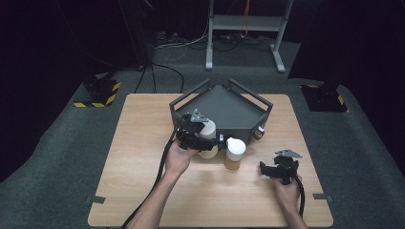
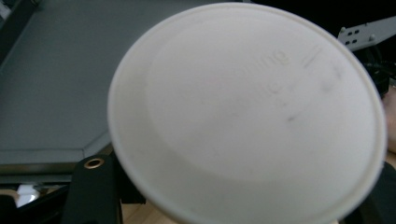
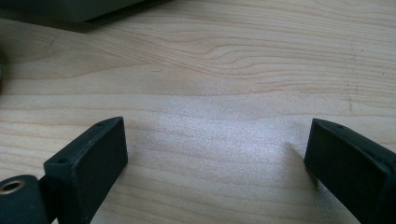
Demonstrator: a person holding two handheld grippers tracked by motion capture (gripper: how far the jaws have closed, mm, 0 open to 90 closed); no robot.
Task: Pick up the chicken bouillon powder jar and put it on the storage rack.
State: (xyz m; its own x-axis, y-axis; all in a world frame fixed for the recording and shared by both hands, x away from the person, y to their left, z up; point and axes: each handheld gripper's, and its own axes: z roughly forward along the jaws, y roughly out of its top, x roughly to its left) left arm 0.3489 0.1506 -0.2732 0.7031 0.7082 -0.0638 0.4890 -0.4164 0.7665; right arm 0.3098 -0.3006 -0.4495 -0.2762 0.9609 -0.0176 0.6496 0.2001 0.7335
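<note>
White lid [image 2: 247, 112] of jar nearest my camera; left gripper [image 1: 203, 138] clamped on white-lidded jar [image 1: 208, 136] at grey tray's [image 1: 224, 107] front edge. Judged it light, smooth plastic, slippery; gripped at body. Right gripper [image 1: 277, 168] jaws apart, empty, right of tray.

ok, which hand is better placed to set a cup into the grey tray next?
Left, probably. The left gripper is already shut on a white-lidded cup right at the grey tray front edge. The right gripper stands open over bare table, holding nothing.
</note>
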